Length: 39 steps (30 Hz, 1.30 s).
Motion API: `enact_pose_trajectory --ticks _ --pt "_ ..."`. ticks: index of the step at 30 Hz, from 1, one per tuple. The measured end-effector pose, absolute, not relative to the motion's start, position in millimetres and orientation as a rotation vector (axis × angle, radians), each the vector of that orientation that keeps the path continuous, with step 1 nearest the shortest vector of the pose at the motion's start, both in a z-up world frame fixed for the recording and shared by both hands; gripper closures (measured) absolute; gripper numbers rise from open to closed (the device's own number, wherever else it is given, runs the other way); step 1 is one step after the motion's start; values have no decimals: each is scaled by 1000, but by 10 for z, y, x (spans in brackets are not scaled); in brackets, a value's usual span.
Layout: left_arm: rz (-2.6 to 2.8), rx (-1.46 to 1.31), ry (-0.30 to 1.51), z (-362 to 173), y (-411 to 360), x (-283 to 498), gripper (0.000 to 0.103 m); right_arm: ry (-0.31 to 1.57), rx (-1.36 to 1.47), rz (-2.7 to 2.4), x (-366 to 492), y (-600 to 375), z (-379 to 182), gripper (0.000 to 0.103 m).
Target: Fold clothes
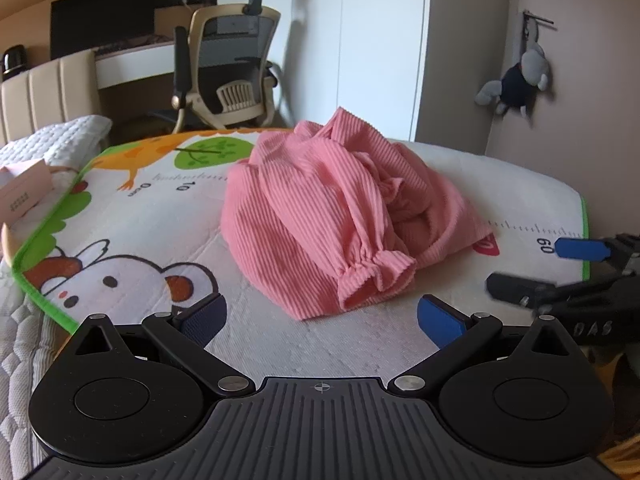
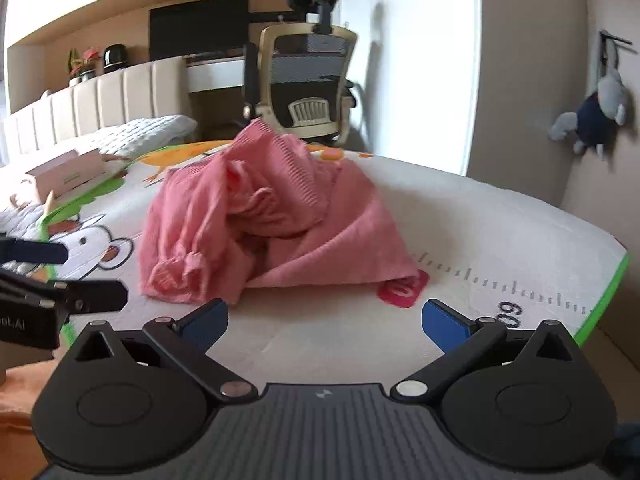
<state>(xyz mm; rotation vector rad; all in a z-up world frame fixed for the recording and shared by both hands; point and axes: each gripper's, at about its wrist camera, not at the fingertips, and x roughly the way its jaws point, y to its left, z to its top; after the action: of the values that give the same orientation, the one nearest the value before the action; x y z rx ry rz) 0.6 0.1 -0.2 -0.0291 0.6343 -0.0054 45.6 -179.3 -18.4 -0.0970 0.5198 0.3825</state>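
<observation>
pink garment (image 1: 340,216) heaped on the printed mat (image 1: 160,232)
left gripper (image 1: 320,320) spread, empty; right gripper (image 2: 326,320) spread, empty; both near the heap

The crumpled pink ribbed garment (image 1: 332,216) hides part of the cartoon-printed mat (image 1: 160,216); the grey plush toy (image 2: 596,120) on the far right wall is blurred.

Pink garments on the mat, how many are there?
1 that shows: a crumpled pink garment heaped mid-mat, its ruffled cuff facing the grippers. Its folds could hide another piece. Left gripper and right gripper hold nothing, jaws open.
</observation>
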Motion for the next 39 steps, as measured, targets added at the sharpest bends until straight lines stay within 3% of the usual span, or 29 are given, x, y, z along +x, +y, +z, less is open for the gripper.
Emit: enact_pose_trajectory --ticks 39 --pt "15 -52 713 -108 18 85 0 623 -47 388 570 -1841 -243 0"
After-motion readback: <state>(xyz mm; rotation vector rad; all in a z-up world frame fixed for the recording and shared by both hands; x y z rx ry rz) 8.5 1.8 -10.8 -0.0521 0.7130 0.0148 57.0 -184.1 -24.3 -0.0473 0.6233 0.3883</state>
